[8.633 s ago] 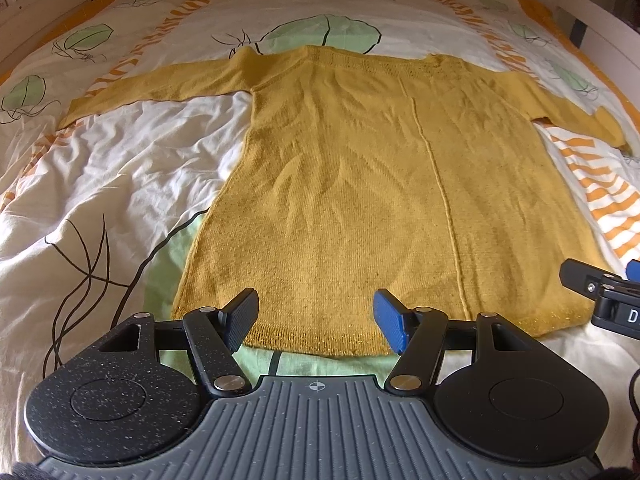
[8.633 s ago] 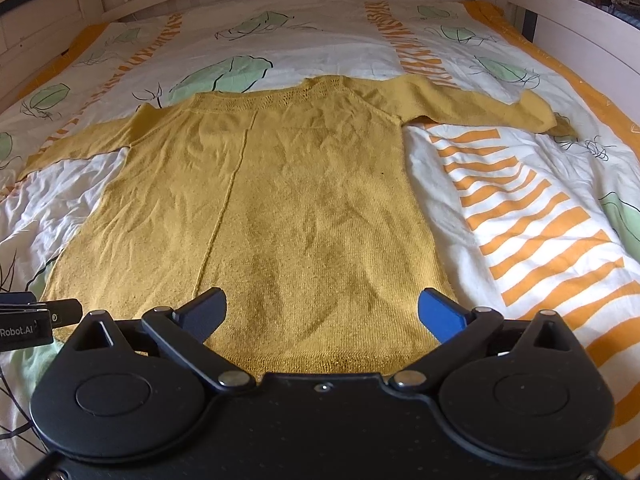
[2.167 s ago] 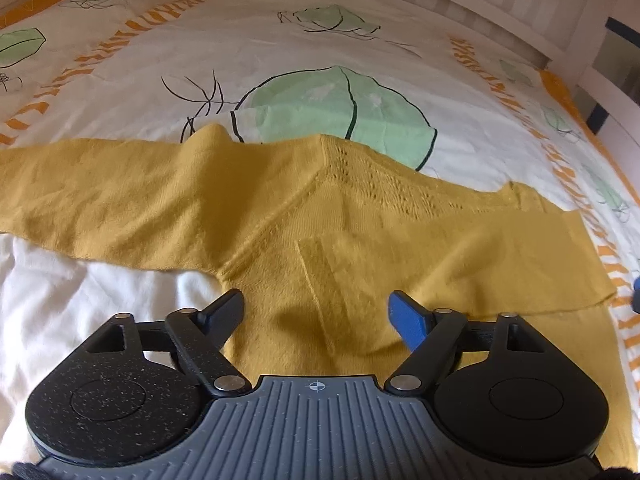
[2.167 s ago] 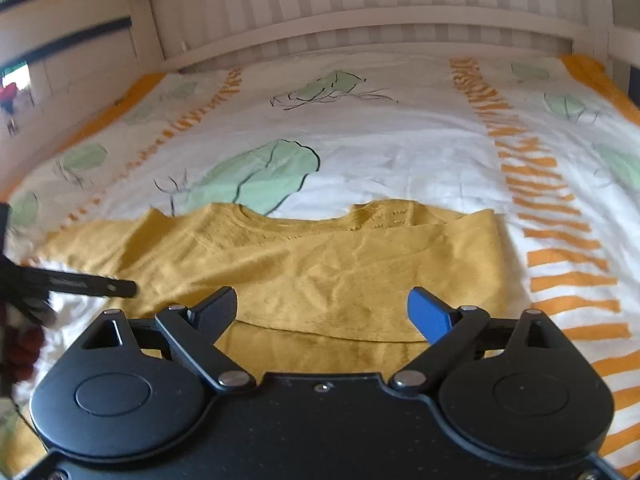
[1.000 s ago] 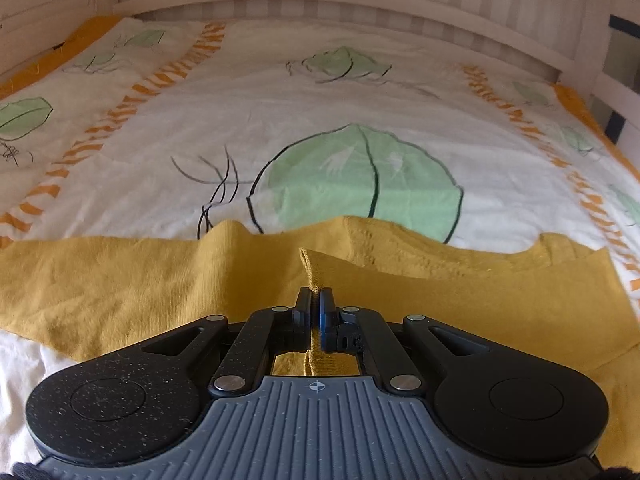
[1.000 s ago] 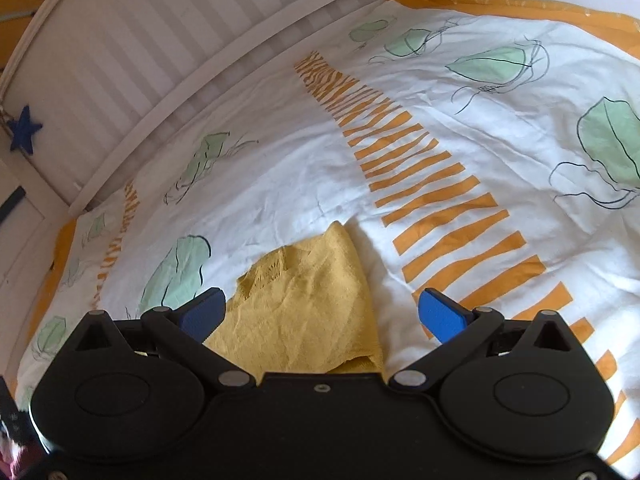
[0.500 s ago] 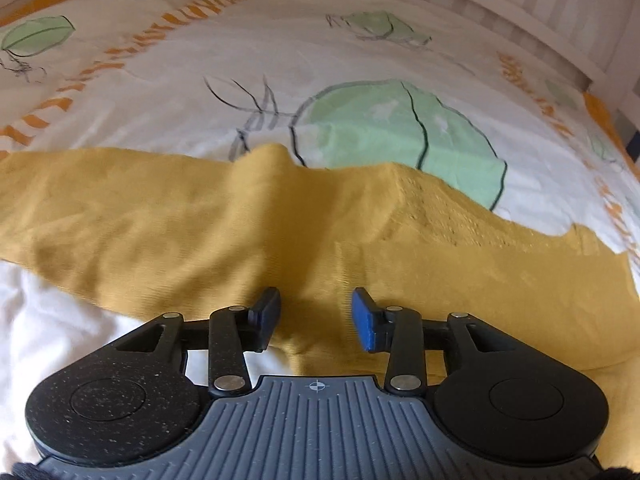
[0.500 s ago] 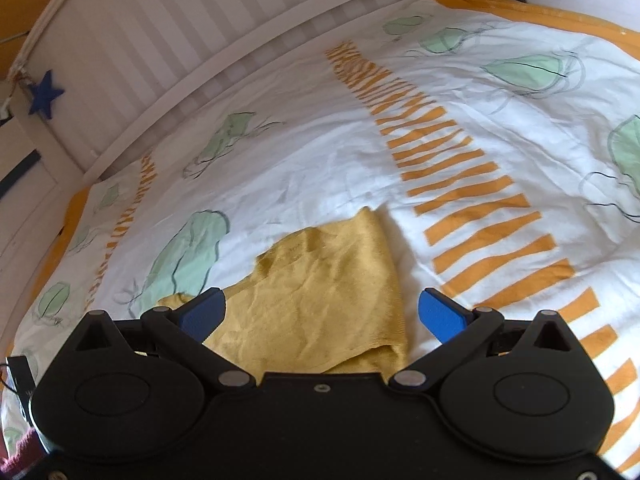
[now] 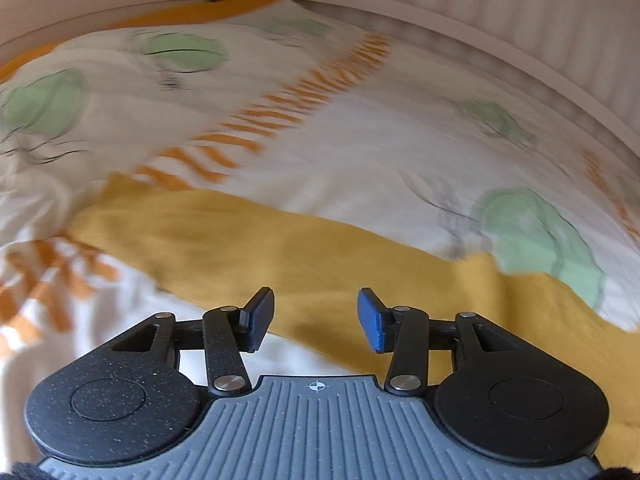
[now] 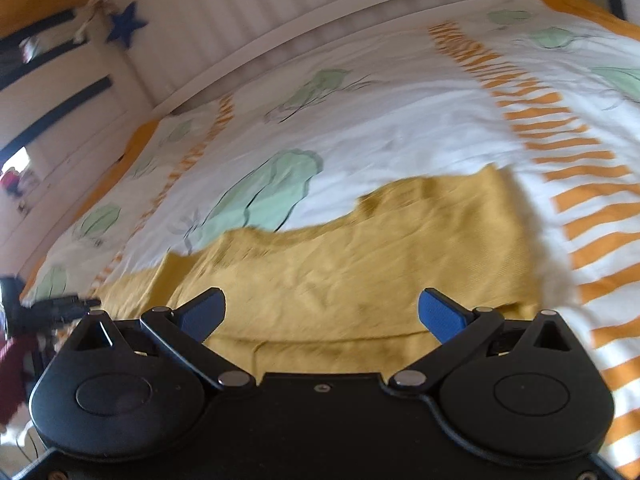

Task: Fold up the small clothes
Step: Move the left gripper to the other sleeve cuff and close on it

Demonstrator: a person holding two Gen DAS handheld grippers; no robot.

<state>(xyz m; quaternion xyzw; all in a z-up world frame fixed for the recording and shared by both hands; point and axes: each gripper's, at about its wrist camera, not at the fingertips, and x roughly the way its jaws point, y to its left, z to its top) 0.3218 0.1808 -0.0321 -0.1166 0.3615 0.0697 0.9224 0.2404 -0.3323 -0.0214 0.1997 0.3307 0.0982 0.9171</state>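
Observation:
A mustard-yellow knitted sweater [image 10: 360,264] lies on the bed with its right side folded over the body. Its left sleeve [image 9: 240,240] stretches flat across the duvet in the left wrist view. My left gripper [image 9: 316,316] hovers over that sleeve's near edge, its jaws opening, with nothing between them. In the right wrist view my right gripper [image 10: 322,314] stands wide open above the folded body, holding nothing. The left gripper's black tip [image 10: 64,306] shows at the far left of the right wrist view. Both views are blurred.
The bed is covered by a white duvet [image 9: 380,132] printed with green leaves and orange stripes. A white slatted bed frame [image 10: 320,12] curves round the far side. A blue star [image 10: 127,24] hangs on the frame. A dark red sleeve [image 10: 12,364] shows at the left edge.
My left gripper let go of the folded sweater edge, opened, and swung left over the outstretched left sleeve. The right gripper stayed open and turned left, bringing more of the sweater into view.

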